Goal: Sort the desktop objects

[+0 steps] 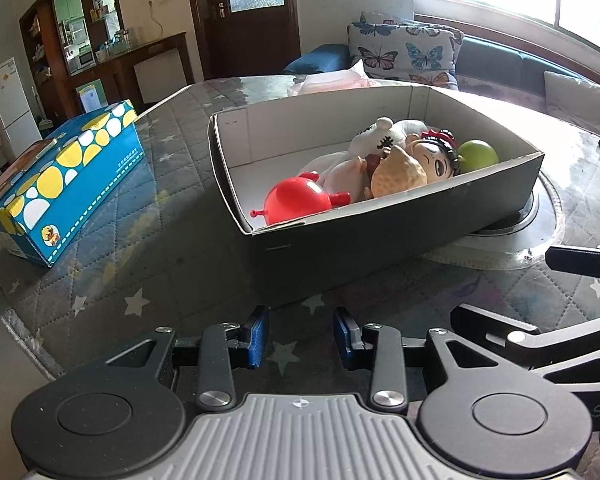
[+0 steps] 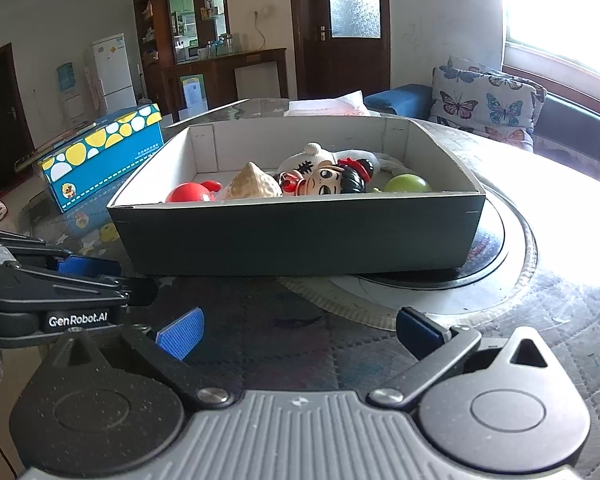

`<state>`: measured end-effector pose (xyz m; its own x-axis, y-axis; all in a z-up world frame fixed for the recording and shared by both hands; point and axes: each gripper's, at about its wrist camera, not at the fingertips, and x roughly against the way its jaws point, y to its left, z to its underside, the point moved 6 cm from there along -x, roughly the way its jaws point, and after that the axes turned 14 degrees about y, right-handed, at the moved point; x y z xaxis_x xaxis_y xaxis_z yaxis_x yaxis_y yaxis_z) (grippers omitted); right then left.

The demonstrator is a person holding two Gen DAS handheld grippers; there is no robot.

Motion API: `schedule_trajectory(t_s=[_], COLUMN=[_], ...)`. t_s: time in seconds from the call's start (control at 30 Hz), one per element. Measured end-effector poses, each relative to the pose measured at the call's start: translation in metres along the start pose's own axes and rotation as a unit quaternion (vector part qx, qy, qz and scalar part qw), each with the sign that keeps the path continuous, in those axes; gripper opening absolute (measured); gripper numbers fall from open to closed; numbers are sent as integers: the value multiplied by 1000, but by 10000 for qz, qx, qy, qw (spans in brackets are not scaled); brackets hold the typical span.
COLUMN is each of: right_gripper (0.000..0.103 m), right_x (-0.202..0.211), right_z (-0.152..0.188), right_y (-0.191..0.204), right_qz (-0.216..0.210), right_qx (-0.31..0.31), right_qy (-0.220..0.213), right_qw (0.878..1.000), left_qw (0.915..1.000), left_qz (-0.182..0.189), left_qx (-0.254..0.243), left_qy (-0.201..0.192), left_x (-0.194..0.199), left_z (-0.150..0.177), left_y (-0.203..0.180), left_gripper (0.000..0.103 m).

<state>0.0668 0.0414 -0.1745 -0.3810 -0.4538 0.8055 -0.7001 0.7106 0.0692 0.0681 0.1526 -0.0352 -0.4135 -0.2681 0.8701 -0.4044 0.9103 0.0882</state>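
Both tools hang empty before the dark box (image 2: 300, 236) mid-worktop: left tool (image 1: 301, 336) slightly parted, right tool (image 2: 296, 332) spread wide. The toys (image 2: 300, 182) already lie inside, so sorting looks nearly finished; next, probably withdrawing.

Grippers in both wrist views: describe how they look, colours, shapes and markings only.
The left gripper has matte black metal linkage arms with silver pivot screws, round black hubs at each side, a ribbed grey centre plate with a small crosshair mark, and blue textured finger pads. The right gripper is built the same. In the right wrist view, the left gripper's body shows white "GenRobot.AI" lettering. No cables or sleeves show.
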Motion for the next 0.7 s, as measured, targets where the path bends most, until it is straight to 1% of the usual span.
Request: schedule_trajectory(t_s=[0.27, 0.7], right_gripper=[103, 103], right_x=[-2, -1], right_z=[-1, -4], right_y=[1, 4], right_qz=[0, 10], right_qx=[-5, -24], right_qy=[12, -14], right_qw=[10000, 10000], left_qw=[10000, 9998], left_qz=[-49, -168], left_qx=[16, 38], left_qy=[20, -79], left_x=[-2, 3], left_z=[0, -2], left_y=[2, 4], left_gripper=[37, 37])
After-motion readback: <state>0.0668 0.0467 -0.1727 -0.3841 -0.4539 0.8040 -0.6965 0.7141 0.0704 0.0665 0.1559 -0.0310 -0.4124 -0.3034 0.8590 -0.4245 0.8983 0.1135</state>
